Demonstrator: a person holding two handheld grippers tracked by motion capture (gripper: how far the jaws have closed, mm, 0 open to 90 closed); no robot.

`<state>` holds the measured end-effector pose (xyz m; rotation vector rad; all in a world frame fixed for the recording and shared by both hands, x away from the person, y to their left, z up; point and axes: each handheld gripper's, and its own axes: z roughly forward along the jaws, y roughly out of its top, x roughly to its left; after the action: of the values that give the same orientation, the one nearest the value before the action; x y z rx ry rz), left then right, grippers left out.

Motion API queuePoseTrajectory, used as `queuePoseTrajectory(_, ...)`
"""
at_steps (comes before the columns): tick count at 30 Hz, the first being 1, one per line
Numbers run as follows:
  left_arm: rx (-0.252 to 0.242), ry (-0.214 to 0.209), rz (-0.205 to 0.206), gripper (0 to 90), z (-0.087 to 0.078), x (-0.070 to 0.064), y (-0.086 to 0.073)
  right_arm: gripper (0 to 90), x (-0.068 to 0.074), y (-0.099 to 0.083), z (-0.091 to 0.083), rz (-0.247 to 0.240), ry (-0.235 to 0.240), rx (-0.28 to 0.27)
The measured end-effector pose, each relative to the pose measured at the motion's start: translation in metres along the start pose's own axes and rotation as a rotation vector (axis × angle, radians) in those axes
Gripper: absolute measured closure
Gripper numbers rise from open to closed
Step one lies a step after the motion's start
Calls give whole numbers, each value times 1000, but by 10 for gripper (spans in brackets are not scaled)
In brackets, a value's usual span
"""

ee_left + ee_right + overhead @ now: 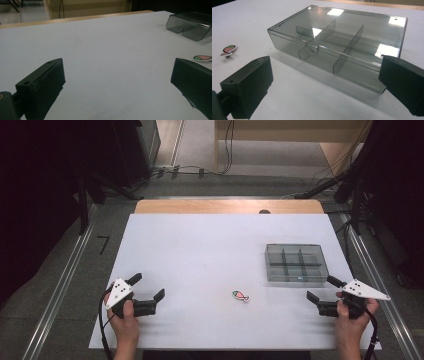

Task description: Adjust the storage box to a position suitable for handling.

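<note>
Right black two-jaw gripper (323, 292), jaws spread wide, empty, just beside smoky clear plastic compartment box (342, 41), lid shut, at right of white table (200, 255). Small pink-green fish sticker (240, 295) lying flat mid-table. Left gripper (148, 286) likewise spread, empty, near left edge.

White table (200, 250) mostly bare: wide open room left of, behind and in front of the smoky compartment box (296, 263). The box, lid shut, is the only tall obstacle, at the right side. Small fish sticker (240, 295) lies flat just front-left of the box, no real block. Right gripper (322, 294) sits near the box's front-right corner; left gripper (148, 287) far left, well apart.
</note>
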<state>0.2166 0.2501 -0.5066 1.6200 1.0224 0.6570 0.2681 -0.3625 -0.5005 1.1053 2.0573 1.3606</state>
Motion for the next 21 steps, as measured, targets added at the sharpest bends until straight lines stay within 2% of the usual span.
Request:
queuePoseTrajectory(10,-4,-7,-6,0,-1,0,-1,0,-4,3,-7,39,-1,-45)
queuePoseTrajectory(14,-13,-4,-11,0,-3,0,-2,0,1,7,-7,35,-22,-30)
queuePoseTrajectory(21,-16,-6,-16,0,-3,-1,-2,0,6,20,-7,43,-21,-48)
